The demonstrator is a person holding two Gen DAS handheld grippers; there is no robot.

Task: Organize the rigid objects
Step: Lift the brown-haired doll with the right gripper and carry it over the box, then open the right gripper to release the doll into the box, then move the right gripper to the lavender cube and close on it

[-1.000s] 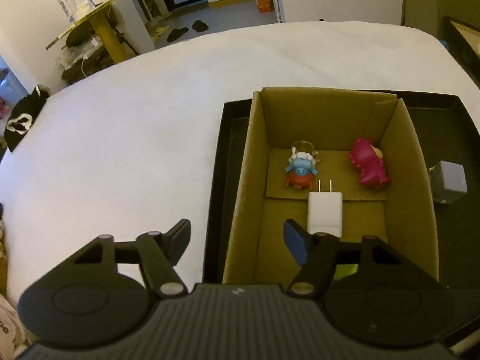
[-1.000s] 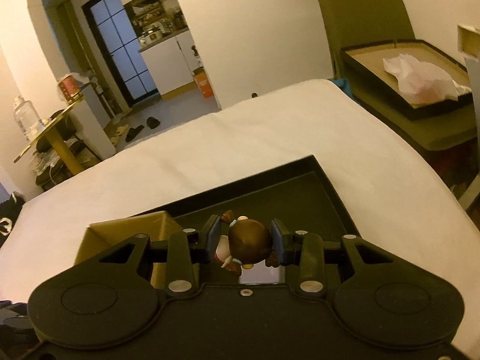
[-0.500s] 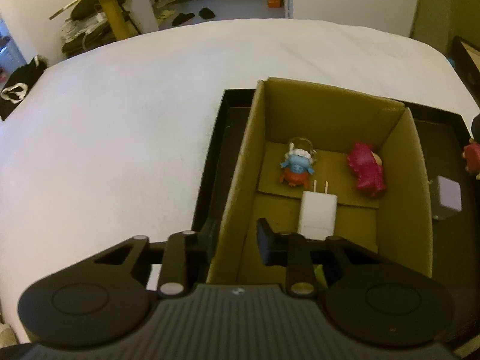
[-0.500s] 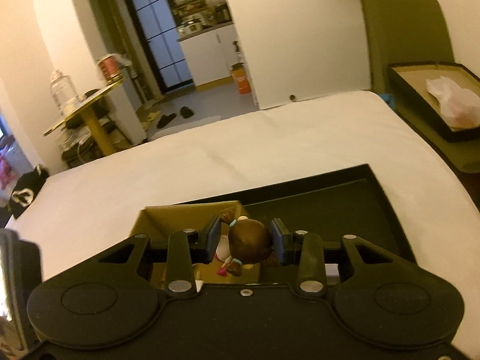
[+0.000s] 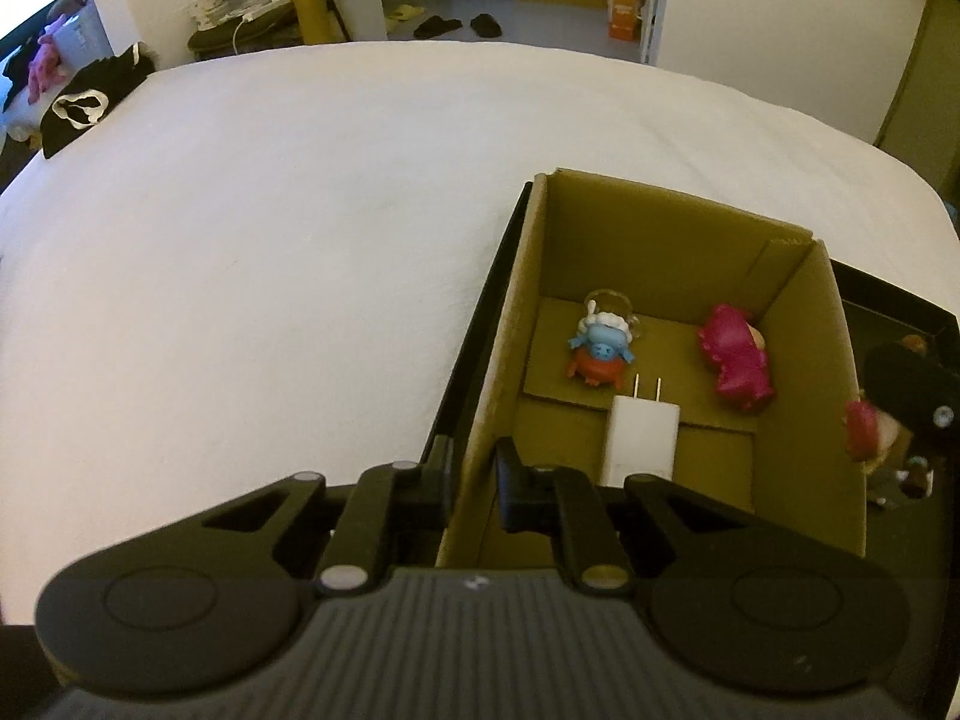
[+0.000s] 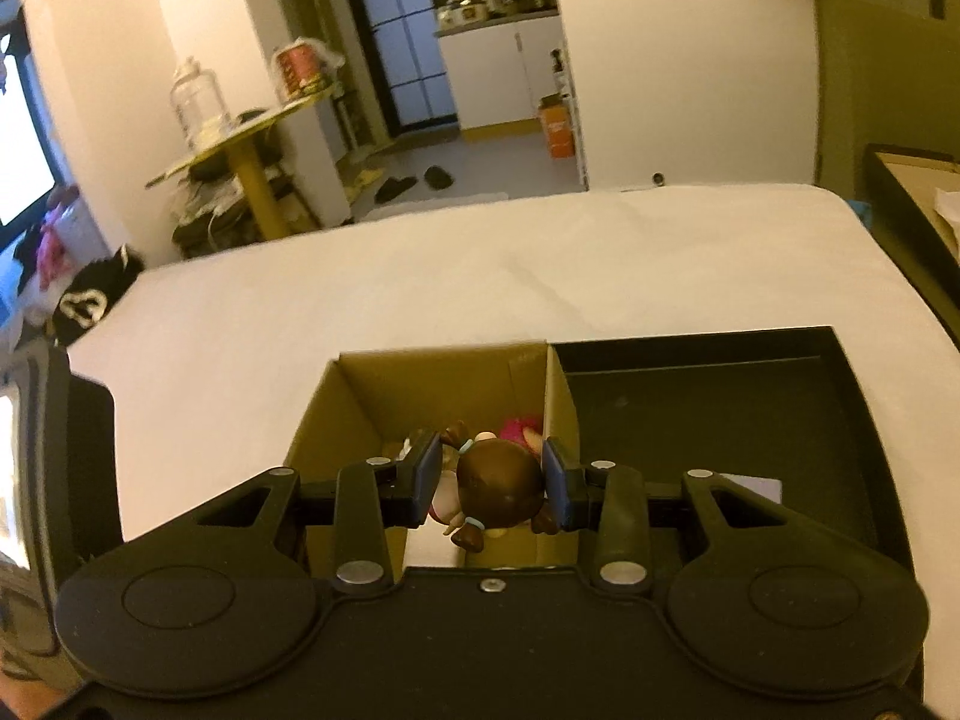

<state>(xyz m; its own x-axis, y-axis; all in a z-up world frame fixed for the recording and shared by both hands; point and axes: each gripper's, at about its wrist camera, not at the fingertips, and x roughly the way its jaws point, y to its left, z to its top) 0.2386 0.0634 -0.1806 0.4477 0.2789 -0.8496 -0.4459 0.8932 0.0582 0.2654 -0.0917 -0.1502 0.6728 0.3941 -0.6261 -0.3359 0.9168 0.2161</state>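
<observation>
- The bed (image 5: 252, 240), under a white cover, carries everything; the box is the landmark here.
- The tray (image 6: 750, 414), black and shallow, lies on the bed, and the box stands in its left part.
- The box (image 5: 678, 252) is open-topped brown cardboard.
- The left gripper (image 5: 474, 480) sits at the box's near-left corner, its jaws pinching the box's left wall, one finger outside and one inside.
- The right gripper (image 6: 489, 483) hovers over the box's right wall, its jaws pinching a doll.
- The doll (image 6: 498, 480), brown-haired with pigtails, is held above the box's near-right part; from the left wrist it shows just outside the right wall.
- The charger (image 5: 642, 438), white with two prongs, lies on the box floor near the front.
- The pink figure (image 5: 735, 363) lies in the box's far-right corner.
- The blue-and-red figure (image 5: 600, 354) stands on the box floor left of the pink one, beyond the charger.
- A small grey block (image 6: 753, 487) lies in the tray to the right of the box.
</observation>
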